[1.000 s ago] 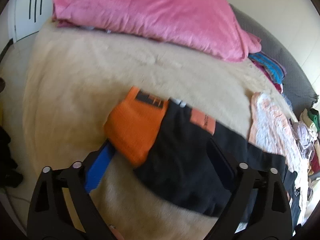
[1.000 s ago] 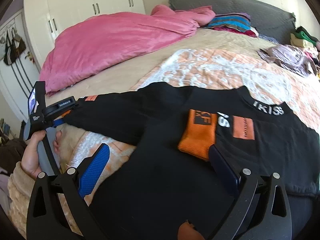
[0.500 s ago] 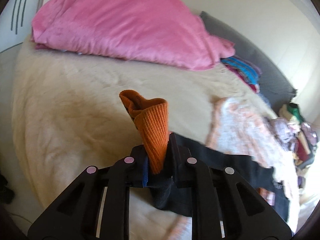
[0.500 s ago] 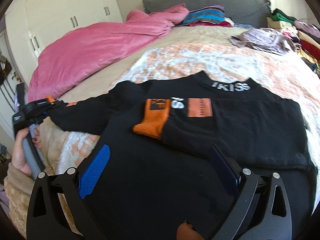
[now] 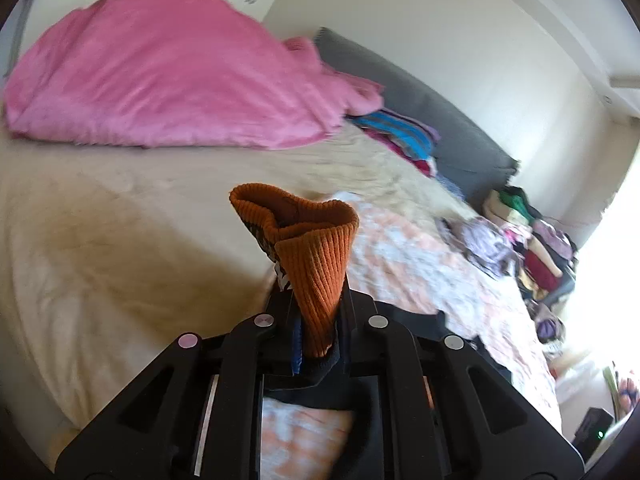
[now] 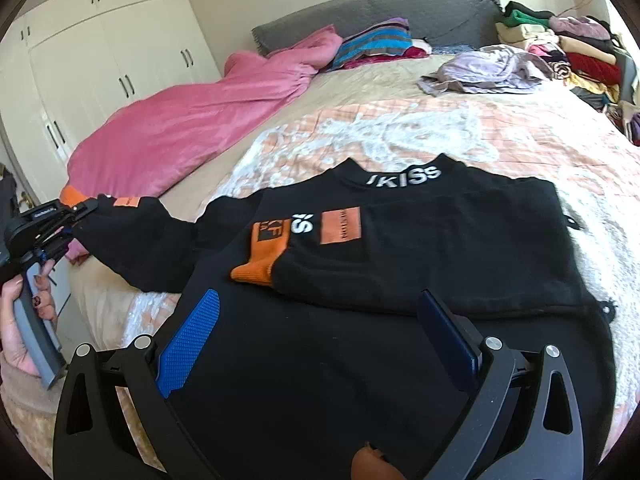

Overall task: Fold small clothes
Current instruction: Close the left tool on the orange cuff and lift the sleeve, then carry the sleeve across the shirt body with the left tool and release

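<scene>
A black sweater (image 6: 360, 360) with orange patches lies front up on the bed. One sleeve is folded across its chest, ending in an orange cuff (image 6: 260, 264). The other sleeve stretches out to the left, lifted off the bed. My left gripper (image 5: 316, 300) is shut on that sleeve's orange ribbed cuff (image 5: 316, 248), which sticks up between the jaws. The right wrist view shows the left gripper (image 6: 76, 216) at the far left, held by a hand (image 6: 24, 320). My right gripper (image 6: 316, 332) hangs open over the sweater's lower body, with nothing between its fingers (image 6: 192, 332).
A peach and white patterned blanket (image 6: 440, 132) lies under the sweater. A pink duvet (image 6: 192, 120) fills the far left of the bed. Folded striped cloth (image 6: 376, 44) sits by the grey headboard (image 6: 400, 8), with a lilac garment (image 6: 488, 68) and a clothes pile (image 6: 560, 52) at the right.
My left gripper has shut on the outstretched sleeve's orange cuff and lifted it off the bed. The right gripper has drifted sideways over the sweater, still open.
</scene>
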Motion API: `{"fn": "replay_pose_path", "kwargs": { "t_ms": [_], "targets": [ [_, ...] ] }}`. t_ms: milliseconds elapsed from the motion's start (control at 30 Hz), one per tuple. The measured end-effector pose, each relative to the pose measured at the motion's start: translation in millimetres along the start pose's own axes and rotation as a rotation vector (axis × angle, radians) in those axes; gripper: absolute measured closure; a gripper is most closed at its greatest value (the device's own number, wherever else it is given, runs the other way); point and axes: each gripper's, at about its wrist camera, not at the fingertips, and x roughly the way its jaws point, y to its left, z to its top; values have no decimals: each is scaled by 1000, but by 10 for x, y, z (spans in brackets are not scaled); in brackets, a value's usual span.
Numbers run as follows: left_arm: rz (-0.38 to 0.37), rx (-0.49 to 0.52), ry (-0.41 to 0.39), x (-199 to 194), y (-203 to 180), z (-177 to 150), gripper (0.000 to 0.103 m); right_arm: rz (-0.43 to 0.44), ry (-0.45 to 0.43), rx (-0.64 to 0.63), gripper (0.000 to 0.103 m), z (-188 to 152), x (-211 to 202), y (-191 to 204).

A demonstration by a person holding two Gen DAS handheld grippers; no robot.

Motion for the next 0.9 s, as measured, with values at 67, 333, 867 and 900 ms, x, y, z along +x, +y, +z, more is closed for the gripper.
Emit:
{"fn": "replay_pose_path", "kwargs": {
  "t_ms": [67,333,867,900],
  "targets": [
    [-39,20,6,-11,-151,-17,96,-12,-8,14,5,6,-53,-67],
    [-124,94,39,65,-614,-128,97,-50,-59,66,5,52,-319,-326],
    [-255,264,226,516,-1475,-806,97,-173,-143,211,5,117,-775,-971],
    [-260,270,238,547,-1504,-841,97,-174,-148,221,5,119,-794,-1006]
  ]
}}
